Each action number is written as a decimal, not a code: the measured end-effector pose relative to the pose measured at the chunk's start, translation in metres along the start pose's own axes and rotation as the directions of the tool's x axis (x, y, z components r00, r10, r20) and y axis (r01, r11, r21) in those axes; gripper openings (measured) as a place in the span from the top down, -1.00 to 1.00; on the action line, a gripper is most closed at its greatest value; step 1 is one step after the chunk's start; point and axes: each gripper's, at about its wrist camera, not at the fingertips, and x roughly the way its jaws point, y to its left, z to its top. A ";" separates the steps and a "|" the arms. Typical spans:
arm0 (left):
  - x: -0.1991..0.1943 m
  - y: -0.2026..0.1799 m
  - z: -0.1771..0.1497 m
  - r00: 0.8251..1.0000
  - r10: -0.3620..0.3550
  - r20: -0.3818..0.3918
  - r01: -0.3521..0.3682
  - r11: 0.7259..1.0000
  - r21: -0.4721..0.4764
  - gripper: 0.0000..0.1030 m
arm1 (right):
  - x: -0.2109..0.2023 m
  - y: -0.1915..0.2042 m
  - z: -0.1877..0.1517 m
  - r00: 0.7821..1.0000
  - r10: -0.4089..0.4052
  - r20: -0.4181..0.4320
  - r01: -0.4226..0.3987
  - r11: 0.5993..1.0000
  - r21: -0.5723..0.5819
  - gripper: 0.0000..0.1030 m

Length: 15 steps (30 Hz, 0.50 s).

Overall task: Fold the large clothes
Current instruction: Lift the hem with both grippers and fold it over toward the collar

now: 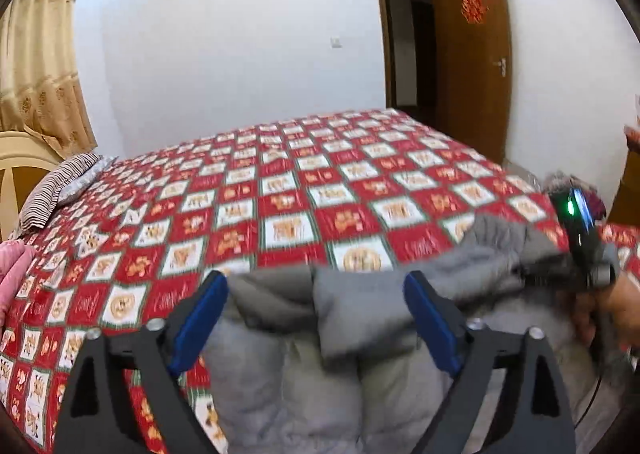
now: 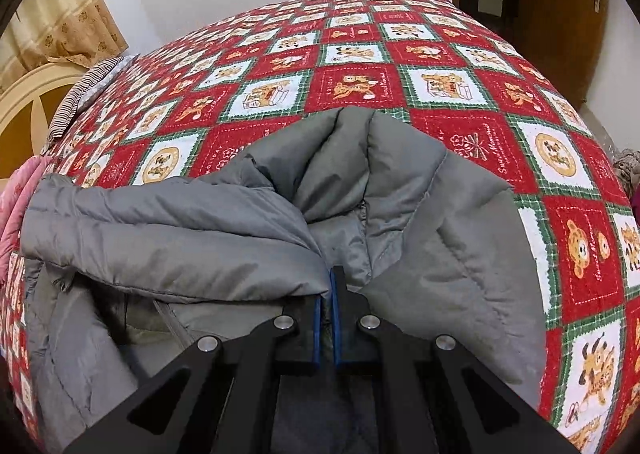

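Jacket (image 2: 248, 238), grey and padded, lies bunched on the near edge of the bed, right under and ahead of both my grippers. My right gripper (image 2: 327, 318) has its blue pads pressed almost together, a thin fold of the grey fabric pinched between them; the jacket's collar or hood part stands up just ahead of the fingertips, a puffy sleeve-like roll running off to its left. My left gripper (image 1: 316, 318) is spread wide, blue pads (image 1: 200, 326) well apart, holding nothing; the jacket's rumpled top sits between and below the fingers, whether touching them I cannot tell. To the right of the left gripper I see the other handheld unit with a green light, blurred. Under the jacket is the red and white checked bedspread (image 1: 280, 190) with bear prints, stretching away ahead of both grippers. Far left of the left gripper: striped pillow (image 1: 60, 186), pink fabric (image 1: 12, 274) at the edge, cream headboard (image 1: 20, 170), beige curtain (image 1: 36, 54). Far ahead right: brown door (image 1: 472, 54), open, against white wall (image 1: 240, 34).
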 end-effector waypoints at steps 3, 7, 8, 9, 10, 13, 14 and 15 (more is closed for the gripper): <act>0.027 -0.001 0.006 0.999 0.018 -0.028 -0.019 1.000 -0.023 -0.85 | -0.006 0.005 -0.001 0.999 -0.017 0.048 0.018 1.000 -0.018 0.94; 0.093 -0.020 -0.007 0.980 0.146 -0.137 -0.136 0.988 0.080 -0.85 | -0.013 0.011 0.002 0.994 -0.033 0.101 0.038 0.998 -0.046 0.94; 0.103 -0.022 -0.015 0.971 0.162 -0.173 -0.148 0.985 0.093 -0.85 | -0.011 0.012 0.002 0.995 -0.037 0.090 0.042 0.998 -0.053 0.94; 0.118 -0.020 -0.025 0.961 0.166 -0.220 -0.150 0.985 0.087 -0.86 | -0.009 0.012 0.001 0.996 -0.040 0.080 0.044 0.997 -0.060 0.94; 0.125 -0.019 -0.033 0.956 0.161 -0.246 -0.146 0.986 0.078 -0.86 | -0.009 0.012 0.000 0.997 -0.037 0.068 0.042 0.997 -0.067 0.94; 0.128 -0.019 -0.043 0.955 0.163 -0.248 -0.150 0.986 0.073 -0.86 | -0.016 0.008 -0.005 0.999 -0.008 0.045 0.012 0.997 -0.081 0.74; 0.127 -0.020 -0.045 0.956 0.165 -0.242 -0.150 0.985 0.080 -0.86 | -0.024 0.008 -0.006 0.999 -0.010 0.047 0.014 0.997 -0.080 0.63; 0.127 -0.022 -0.046 0.956 0.166 -0.240 -0.149 0.985 0.087 -0.86 | -0.034 0.009 -0.006 0.998 -0.021 0.061 0.026 0.997 -0.079 0.45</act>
